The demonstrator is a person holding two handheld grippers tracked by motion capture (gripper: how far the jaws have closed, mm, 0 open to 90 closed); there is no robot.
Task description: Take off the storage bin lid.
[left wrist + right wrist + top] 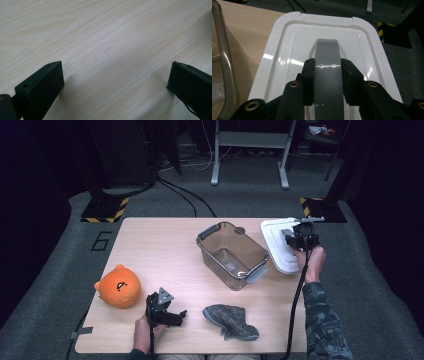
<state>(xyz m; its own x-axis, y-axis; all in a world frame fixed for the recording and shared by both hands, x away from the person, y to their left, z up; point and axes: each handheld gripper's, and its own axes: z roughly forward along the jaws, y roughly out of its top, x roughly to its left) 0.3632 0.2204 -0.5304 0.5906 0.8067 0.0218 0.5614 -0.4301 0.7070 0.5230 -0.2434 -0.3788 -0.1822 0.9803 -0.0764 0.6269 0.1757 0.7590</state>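
gripping the grey handle point(327, 82) of the white lid point(278, 245) at the table's far right, right gripper point(327, 67) pinching it narrowly; left gripper point(115, 82) idling wide open near the sock point(230, 321). risking a slip (glossy handle), or clipping the clear bin point(231, 254) just left.

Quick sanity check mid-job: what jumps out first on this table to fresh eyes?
The orange plush toy at the near left edge. Then the clear open bin mid-table, and at its right the white lid, whose grey handle the right gripper clamps.
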